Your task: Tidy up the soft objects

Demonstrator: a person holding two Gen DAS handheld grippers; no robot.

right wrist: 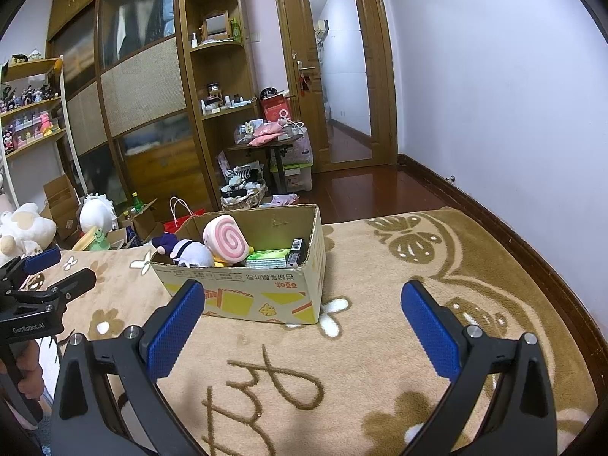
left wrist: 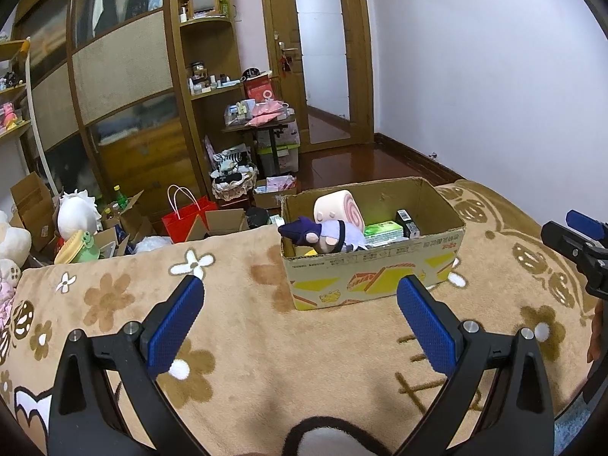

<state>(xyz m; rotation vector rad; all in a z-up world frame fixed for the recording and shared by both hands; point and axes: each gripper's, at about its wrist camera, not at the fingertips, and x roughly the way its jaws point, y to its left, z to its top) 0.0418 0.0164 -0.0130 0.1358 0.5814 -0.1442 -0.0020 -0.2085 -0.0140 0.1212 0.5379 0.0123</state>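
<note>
Bedroom's pretty cluttered: wooden wardrobe [right wrist: 125, 87] along the left wall, a glass-panel door [right wrist: 338, 76] at the back, and boxes and bags on the floor. All the action is on the bed, which has a tan flower-print blanket [right wrist: 380, 342] over it.

A cardboard box [right wrist: 262, 292] sits on the blanket toward the far edge, open at the top, and it looks like the collection bin. A pink swirl roll plush [right wrist: 226, 239] stands up inside it, and a purple-and-white doll plush [right wrist: 182, 249] lies at the left end with its head poking over the rim. The right end has a green packet [right wrist: 268, 258] and a small dark box [right wrist: 298, 250] that don't look soft, so I'd guess the sorting isn't finished.

Both tools hang above the blanket on the near side of the box, not touching anything. The left tongs [left wrist: 300, 296] are spread wide with nothing between the blue pads, and the right tongs [right wrist: 302, 304] are the same, wide apart and empty. Each one shows up at the edge of the other's view, so they're side by side.

More plushies [right wrist: 22, 228] are piled on the floor off to the left, possibly next in line. Spread-wide jaws make sense for bulky squishy stuff.
</note>
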